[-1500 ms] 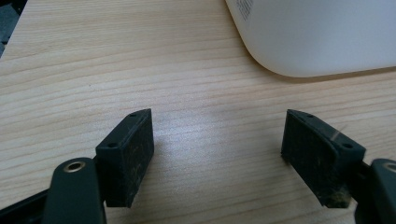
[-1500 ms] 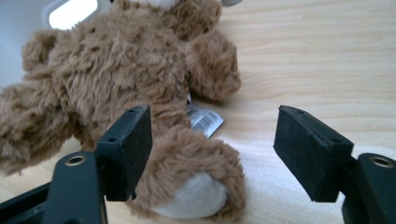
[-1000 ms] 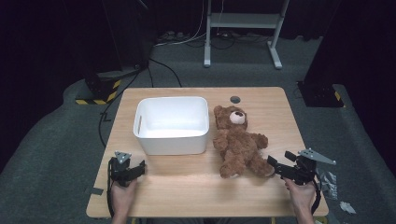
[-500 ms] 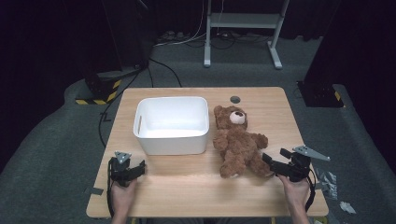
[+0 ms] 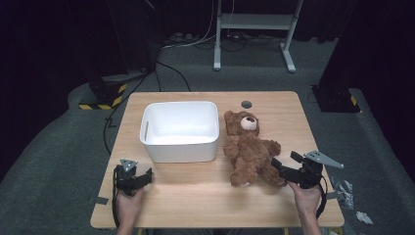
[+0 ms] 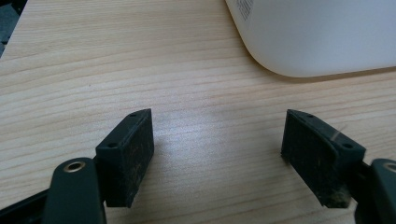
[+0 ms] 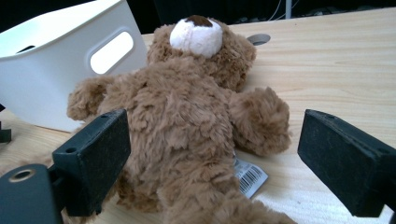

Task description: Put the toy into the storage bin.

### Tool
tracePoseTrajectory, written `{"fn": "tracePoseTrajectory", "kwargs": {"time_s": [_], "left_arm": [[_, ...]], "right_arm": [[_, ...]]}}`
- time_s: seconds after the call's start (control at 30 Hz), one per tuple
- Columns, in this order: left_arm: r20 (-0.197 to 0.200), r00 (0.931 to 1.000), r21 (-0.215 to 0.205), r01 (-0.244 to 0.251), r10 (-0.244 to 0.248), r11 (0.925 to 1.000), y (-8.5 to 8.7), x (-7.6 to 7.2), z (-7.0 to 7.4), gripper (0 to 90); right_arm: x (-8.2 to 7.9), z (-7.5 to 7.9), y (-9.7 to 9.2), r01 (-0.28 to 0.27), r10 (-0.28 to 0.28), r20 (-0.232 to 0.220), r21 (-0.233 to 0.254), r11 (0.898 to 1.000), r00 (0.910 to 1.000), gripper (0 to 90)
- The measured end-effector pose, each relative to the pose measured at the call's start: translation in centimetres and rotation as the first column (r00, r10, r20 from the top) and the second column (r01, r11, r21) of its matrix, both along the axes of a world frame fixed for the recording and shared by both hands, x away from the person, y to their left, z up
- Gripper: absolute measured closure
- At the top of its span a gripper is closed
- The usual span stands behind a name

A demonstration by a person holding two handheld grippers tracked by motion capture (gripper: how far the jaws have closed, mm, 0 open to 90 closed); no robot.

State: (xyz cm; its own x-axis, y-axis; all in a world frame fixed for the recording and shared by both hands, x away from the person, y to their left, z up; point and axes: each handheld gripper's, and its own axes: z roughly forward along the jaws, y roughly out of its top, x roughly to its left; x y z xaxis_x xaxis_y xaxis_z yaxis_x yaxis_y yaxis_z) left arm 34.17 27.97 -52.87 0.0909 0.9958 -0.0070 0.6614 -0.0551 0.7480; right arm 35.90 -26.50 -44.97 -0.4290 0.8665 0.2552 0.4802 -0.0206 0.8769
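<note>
Lying on its back near the middle of the table [image 5: 205, 196], a brown bear [image 5: 249, 149] rests just beside the right wall of a white bin [image 5: 180, 130], head toward the far edge. The right gripper [image 5: 283, 166], jaws spread wide, straddles the bear's lower body near the front-right corner; a barcode tag [image 7: 248, 176] lies under the toy. The left gripper [image 5: 142, 177], jaws also open and empty, sits at the front-left corner, before the bin.
</note>
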Motion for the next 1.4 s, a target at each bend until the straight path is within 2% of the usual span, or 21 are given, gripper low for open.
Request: {"fn": "tracePoseTrajectory", "kwargs": {"time_s": [0.17, 0.37, 0.83, 1.0, 1.23, 1.4], "left_arm": [[0.0, 1.0, -0.001, 0.0, 0.0, 1.0, 0.0, 0.0, 0.0, 25.1], [0.0, 1.0, 0.0, 0.0, 0.0, 1.0, 0.0, 0.0, 0.0, 25.1], [0.0, 1.0, -0.002, -0.003, 0.003, 1.0, 0.0, 0.0, 0.0, 25.1], [-0.008, 1.0, 0.007, 0.003, -0.003, 1.0, 0.0, 0.0, 0.0, 25.0], [-0.003, 1.0, 0.0, 0.001, -0.001, 1.0, -0.1, 0.0, 0.0, 25.0], [-0.003, 1.0, 0.0, 0.001, -0.001, 1.0, -0.1, 0.0, 0.0, 25.0]], "right_arm": [[0.3, 0.5, 0.6, -0.028, 0.028, 0.014, 0.007, 1.0, 0.9995, 9.1], [0.8, 0.6, 0.9, -0.022, 0.022, 0.025, 0.019, 1.0, 0.9995, 9.1], [2.3, 0.7, 2.2, -0.045, 0.044, -0.052, -0.021, 0.999, 0.9977, 11.1], [2.9, 1.1, 2.6, -0.056, 0.054, -0.06, -0.026, 0.998, 0.9967, 13.0], [4.1, 1.5, 3.6, -0.068, 0.063, -0.08, -0.062, 0.996, 0.9948, 14.4], [4.9, 1.5, 4.3, -0.081, 0.077, -0.1, -0.037, 0.996, 0.992, 14.2]]}}
